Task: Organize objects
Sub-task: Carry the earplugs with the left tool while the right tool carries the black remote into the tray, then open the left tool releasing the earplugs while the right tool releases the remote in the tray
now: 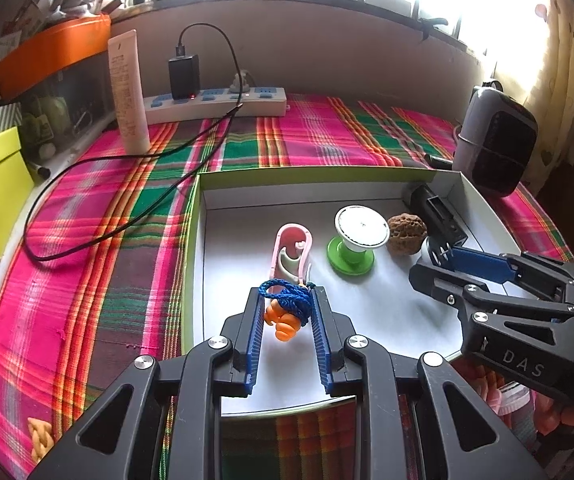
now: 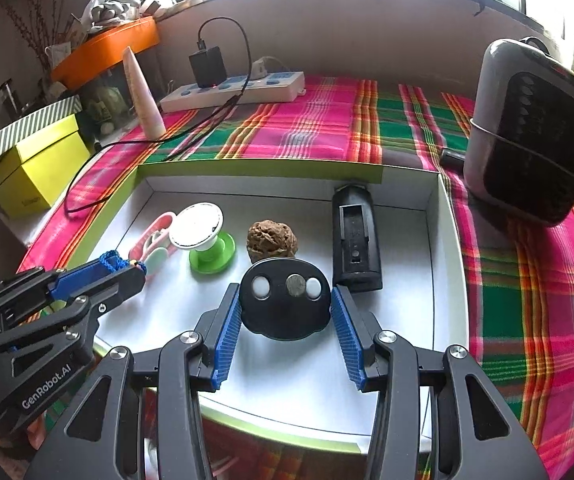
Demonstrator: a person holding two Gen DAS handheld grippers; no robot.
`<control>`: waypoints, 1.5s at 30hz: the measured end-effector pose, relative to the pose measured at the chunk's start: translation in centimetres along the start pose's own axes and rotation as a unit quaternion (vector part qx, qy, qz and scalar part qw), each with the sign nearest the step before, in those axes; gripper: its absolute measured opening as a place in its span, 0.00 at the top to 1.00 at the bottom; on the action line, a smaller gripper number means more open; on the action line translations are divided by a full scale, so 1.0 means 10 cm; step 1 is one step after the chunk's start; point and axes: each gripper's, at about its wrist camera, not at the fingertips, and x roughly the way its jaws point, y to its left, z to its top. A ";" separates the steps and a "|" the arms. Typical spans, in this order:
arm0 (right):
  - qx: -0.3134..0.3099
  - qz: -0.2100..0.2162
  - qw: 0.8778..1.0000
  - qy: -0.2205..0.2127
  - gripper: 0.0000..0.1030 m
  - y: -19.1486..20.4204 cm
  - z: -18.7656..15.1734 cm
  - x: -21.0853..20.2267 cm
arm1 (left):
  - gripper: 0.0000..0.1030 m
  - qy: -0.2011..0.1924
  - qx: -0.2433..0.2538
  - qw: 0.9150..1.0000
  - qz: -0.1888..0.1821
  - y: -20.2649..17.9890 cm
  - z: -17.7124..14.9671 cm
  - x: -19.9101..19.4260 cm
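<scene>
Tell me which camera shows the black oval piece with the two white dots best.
The right wrist view: the black oval piece sits face-on between the right gripper fingers. The left wrist view shows only a sliver of it behind that gripper.

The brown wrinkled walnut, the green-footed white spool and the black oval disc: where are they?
Brown wrinkled walnut [image 2: 271, 238], right wrist view, its middle.
Green-footed white spool [image 2: 196, 225], right wrist view, white top.
Black oval disc [image 2: 285, 312], right wrist view, lower face.
</scene>
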 end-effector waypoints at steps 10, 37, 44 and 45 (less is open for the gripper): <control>-0.007 -0.003 1.000 -0.005 0.55 0.02 0.00 0.02 | 0.78 0.001 0.001 1.000 0.000 -0.01 -0.01 0.01; 0.012 0.008 1.000 -0.011 0.55 0.01 -0.05 -0.02 | 0.66 -0.002 0.003 1.000 0.002 -0.01 -0.04 -0.05; 0.018 0.017 1.000 -0.012 0.54 0.01 -0.07 -0.04 | 0.65 -0.005 -0.001 1.000 0.005 0.00 -0.05 -0.11; 0.018 0.017 1.000 -0.013 0.54 0.01 -0.07 -0.05 | 0.65 -0.005 -0.002 1.000 0.006 0.00 -0.05 -0.12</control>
